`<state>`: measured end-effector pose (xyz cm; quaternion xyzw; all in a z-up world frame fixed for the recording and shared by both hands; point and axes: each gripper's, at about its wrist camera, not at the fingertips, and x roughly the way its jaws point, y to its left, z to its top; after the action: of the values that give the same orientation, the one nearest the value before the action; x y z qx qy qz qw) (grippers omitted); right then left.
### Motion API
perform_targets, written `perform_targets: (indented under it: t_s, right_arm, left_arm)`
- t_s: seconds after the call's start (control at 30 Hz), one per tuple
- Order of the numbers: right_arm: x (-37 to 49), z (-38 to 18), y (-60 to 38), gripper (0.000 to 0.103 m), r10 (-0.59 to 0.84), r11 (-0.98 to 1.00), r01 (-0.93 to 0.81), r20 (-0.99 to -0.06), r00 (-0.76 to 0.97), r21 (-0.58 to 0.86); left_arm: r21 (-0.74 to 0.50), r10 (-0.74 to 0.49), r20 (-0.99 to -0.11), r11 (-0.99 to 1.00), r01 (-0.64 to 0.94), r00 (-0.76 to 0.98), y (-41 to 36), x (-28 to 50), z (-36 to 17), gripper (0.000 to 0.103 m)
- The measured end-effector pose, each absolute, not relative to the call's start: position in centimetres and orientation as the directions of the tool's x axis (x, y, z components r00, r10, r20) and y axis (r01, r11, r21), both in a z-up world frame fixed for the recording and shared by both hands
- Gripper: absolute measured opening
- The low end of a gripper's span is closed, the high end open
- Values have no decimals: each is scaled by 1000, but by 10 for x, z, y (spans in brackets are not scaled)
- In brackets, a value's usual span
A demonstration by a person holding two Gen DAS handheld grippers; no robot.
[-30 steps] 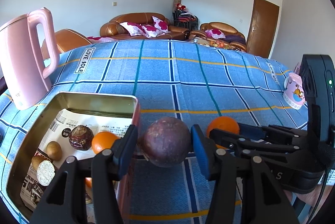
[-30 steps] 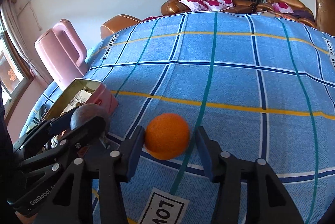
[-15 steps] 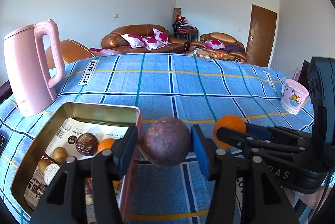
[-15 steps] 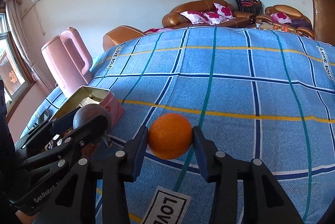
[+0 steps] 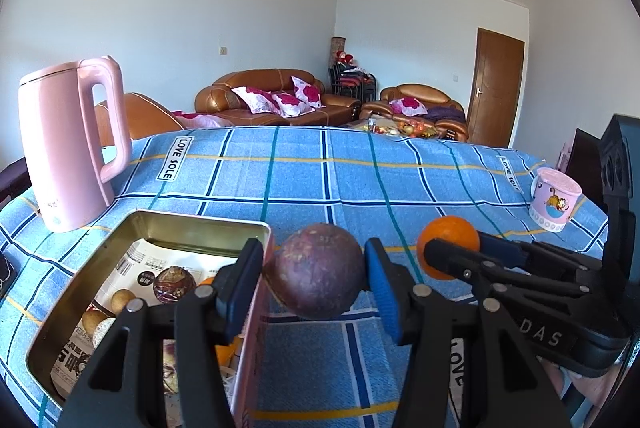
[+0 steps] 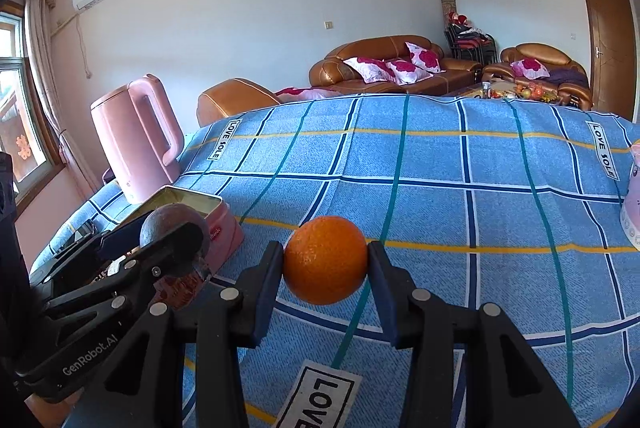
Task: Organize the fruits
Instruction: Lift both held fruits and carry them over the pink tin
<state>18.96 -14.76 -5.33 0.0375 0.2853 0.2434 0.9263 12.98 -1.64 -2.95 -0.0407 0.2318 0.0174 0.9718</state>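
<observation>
My left gripper (image 5: 316,274) is shut on a dark purple passion fruit (image 5: 318,270) and holds it above the table, just right of a pink metal tin (image 5: 200,228). The tin holds several fruits on printed paper, among them a brown-red one (image 5: 174,284). My right gripper (image 6: 325,264) is shut on an orange (image 6: 325,260) and holds it above the blue checked tablecloth (image 6: 440,168). In the left wrist view the right gripper (image 5: 452,252) and the orange (image 5: 448,234) are at the right. In the right wrist view the left gripper (image 6: 172,240) with the passion fruit (image 6: 168,224) is at the left, in front of the tin (image 6: 216,224).
A pink kettle (image 5: 68,144) stands at the table's left, behind the tin. A pink cartoon mug (image 5: 554,198) stands at the right edge. Brown sofas with cushions (image 5: 272,100) are beyond the table's far edge.
Both grippers have risen with their fruits, so the table looks lower and flatter. The right gripper closed from loose around the orange to firm on it.
</observation>
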Motion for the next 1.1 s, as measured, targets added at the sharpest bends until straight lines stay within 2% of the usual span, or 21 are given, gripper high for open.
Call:
perform_targets:
  t_s: [0.8, 0.9, 1.1]
  right_arm:
    - [156, -42, -147, 45, 448, 892, -433, -396, 801, 133]
    - [151, -40, -147, 45, 441, 895, -430, -378, 814, 118]
    - [144, -38, -144, 45, 432, 898, -430, -359, 827, 91]
  left_arm:
    - [-29, 43, -355, 998, -57, 934, -25, 109, -22, 54]
    - [-13, 43, -336, 999, -50, 941, -28, 104, -20, 36]
    - [-16, 43, -340, 999, -52, 940, -27, 104, -21, 37]
